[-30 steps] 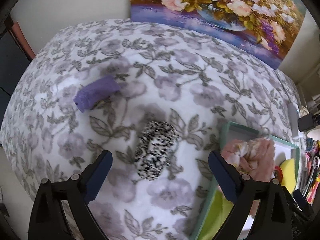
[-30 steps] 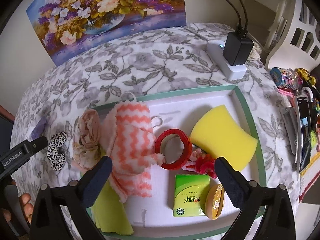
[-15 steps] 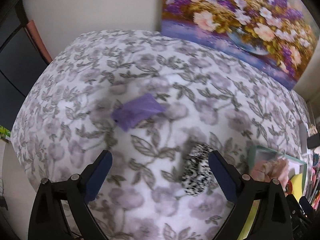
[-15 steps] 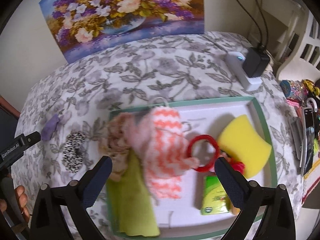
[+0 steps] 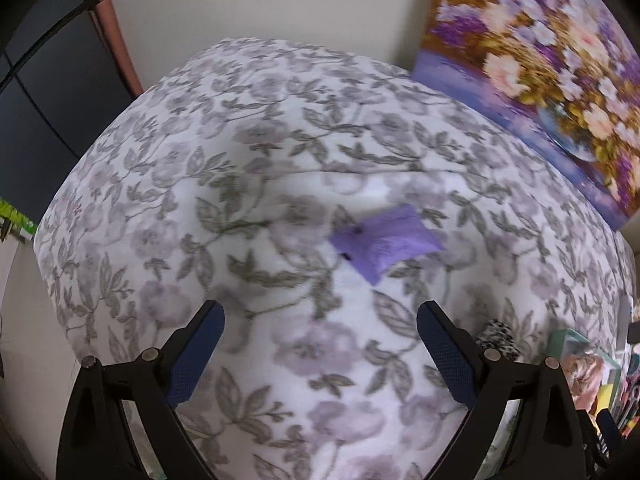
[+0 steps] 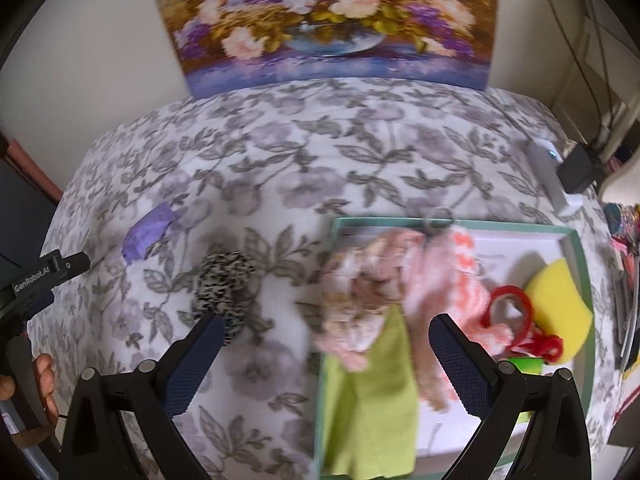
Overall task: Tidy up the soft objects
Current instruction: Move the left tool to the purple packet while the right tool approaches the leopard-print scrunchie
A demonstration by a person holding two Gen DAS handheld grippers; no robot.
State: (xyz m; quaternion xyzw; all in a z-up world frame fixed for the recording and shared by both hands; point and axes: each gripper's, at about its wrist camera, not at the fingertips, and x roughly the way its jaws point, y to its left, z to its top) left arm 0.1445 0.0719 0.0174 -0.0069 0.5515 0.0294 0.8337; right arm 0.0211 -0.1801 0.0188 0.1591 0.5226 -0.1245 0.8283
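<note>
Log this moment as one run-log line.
left gripper: open, empty, facing small purple fabric pouch | right gripper: open, empty, above green-rimmed tray edge | leopard-print scrunchie: on tablecloth, outside tray

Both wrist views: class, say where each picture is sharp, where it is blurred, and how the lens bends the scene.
Left wrist view: left gripper sharp, floral cloth and purple pouch motion-smeared, the flat surface bulging like a dome. Right wrist view: right gripper crisp, the pink fabrics in the tray smeared, painting soft, dark corners from the fisheye.
</note>
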